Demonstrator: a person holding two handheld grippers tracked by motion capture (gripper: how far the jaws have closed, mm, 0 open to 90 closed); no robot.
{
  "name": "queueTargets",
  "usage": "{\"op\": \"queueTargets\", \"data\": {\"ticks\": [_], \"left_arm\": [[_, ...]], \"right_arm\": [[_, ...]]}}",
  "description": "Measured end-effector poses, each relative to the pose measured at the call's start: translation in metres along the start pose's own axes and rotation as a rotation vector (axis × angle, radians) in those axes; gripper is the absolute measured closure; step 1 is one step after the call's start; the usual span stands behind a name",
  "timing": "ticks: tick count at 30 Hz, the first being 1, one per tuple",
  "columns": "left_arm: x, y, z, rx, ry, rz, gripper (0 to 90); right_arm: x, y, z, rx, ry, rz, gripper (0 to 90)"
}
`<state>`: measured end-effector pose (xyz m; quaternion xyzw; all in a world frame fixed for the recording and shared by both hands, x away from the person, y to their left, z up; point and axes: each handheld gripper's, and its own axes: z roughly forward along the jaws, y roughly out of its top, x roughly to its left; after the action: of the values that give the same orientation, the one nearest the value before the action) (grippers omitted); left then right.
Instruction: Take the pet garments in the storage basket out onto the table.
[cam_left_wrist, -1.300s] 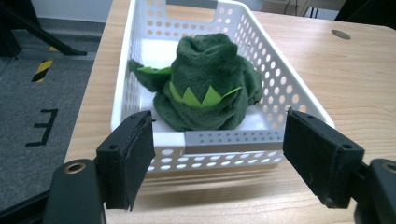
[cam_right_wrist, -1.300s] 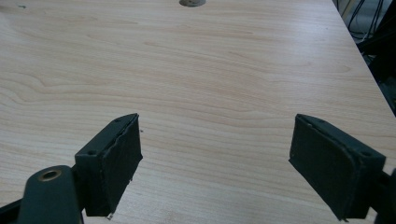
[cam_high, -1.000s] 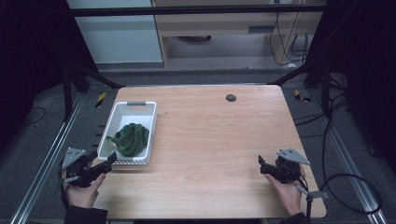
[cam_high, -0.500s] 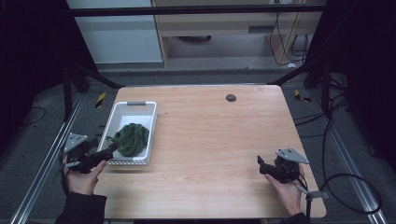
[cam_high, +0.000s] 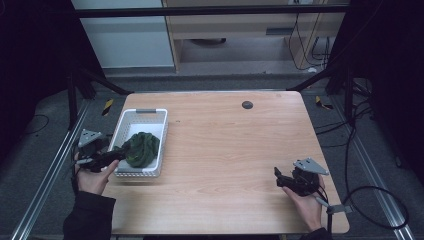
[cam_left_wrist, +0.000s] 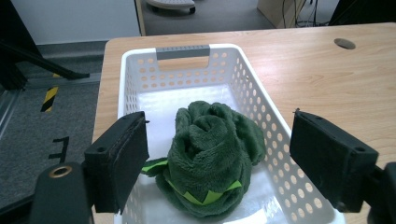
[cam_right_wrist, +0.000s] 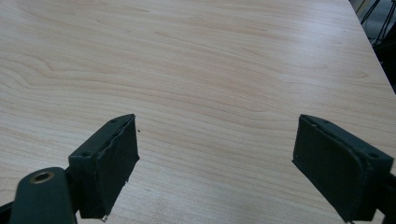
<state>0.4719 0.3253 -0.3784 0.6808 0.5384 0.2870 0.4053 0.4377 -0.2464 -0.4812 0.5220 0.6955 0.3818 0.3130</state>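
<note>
Green towel (cam_left_wrist: 212, 156) sits bunched in the near half of the white basket (cam_left_wrist: 184, 52), light-green trim showing low on the bundle; basket is at the desk's (cam_high: 240, 150) left side, handle end away from the person. Left gripper (cam_left_wrist: 217, 161) now hangs over the basket's near-left rim, jaws spread to either side of the towel, pads not pressing on it. Change over the last second: that gripper came in from off the desk's near-left corner and up toward the basket, and its jaws have just been opening, with the towel now lined up between them but not gripped. Reads as pre-grasp: next is descend and close on the bundle. Right gripper (cam_right_wrist: 215, 163) idle at the near-right of the desk, jaws wide apart over bare wood, unmoved.
</note>
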Motion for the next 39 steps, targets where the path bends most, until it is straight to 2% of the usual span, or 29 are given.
{"op": "queueTargets", "data": {"ticks": [24, 39], "left_arm": [[0.001, 0.011, 0.040, 0.159, 0.022, 0.033, 14.2], [0.001, 0.013, 0.056, 0.242, 0.042, 0.051, 12.2]], "right_arm": [[0.001, 0.000, 0.002, 0.021, 0.006, -0.013, 13.2], [0.002, -0.001, 0.005, 0.041, 0.011, -0.019, 12.9]]}}
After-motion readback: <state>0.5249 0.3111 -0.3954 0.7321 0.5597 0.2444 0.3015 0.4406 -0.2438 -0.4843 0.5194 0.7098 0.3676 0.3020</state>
